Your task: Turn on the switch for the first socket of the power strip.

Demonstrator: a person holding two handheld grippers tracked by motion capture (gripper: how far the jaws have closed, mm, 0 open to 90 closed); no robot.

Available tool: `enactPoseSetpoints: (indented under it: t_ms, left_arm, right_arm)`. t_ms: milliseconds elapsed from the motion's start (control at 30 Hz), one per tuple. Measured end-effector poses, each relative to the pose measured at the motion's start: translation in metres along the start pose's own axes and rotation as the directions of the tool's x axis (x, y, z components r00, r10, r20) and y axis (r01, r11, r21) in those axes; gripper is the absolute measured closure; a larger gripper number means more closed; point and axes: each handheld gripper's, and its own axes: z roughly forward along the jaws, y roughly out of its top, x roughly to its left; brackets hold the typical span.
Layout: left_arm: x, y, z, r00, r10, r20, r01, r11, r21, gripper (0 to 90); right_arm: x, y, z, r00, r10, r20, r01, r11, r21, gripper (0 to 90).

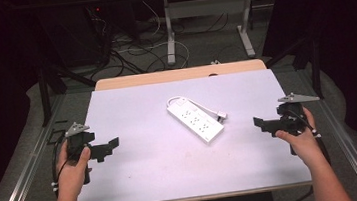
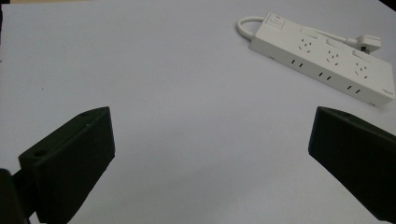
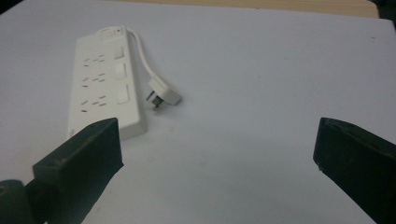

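White power strip point(image 1: 195, 119) on table point(image 1: 138, 170)

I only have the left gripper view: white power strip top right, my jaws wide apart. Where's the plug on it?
Observer: The plug lies on the mat beside the power strip, on the strip's far side from you, prongs bare, not in any socket.
Operator: Is the right gripper anywhere near it?
Observer: No. In the high view the right gripper sits near the right edge of the mat, apart from the strip, jaws open.
Operator: And where is mine on the table?
Observer: The left gripper is near the mat's left edge, open, pointing toward the middle.
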Motion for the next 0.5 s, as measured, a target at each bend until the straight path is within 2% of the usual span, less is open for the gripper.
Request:
enactPoseSetpoints:
  t_ms: [100, 267, 500]
  left_arm:
    - [0.001, 0.0, 0.001, 1.0, 0.005, 0.0, -0.005, 1.0, 0.003, 0.3]
    - [0.002, -0.002, 0.003, 1.0, -0.01, -0.002, 0.01, 1.0, 0.002, 0.3]
    - [0.005, -0.003, 0.003, 0.9999, -0.014, -0.006, 0.014, 0.9999, 0.003, 0.3]
  right_arm:
    - [-0.011, -0.004, 0.001, 0.9994, 0.006, 0.034, -0.006, 1.0, 0.004, 0.4]
    - [-0.025, -0.01, 0.002, 0.996, 0.066, 0.06, -0.066, 0.998, -0.006, 0.4]
    - [-0.039, -0.017, 0.006, 0.9886, 0.115, 0.097, -0.113, 0.993, -0.019, 0.4]
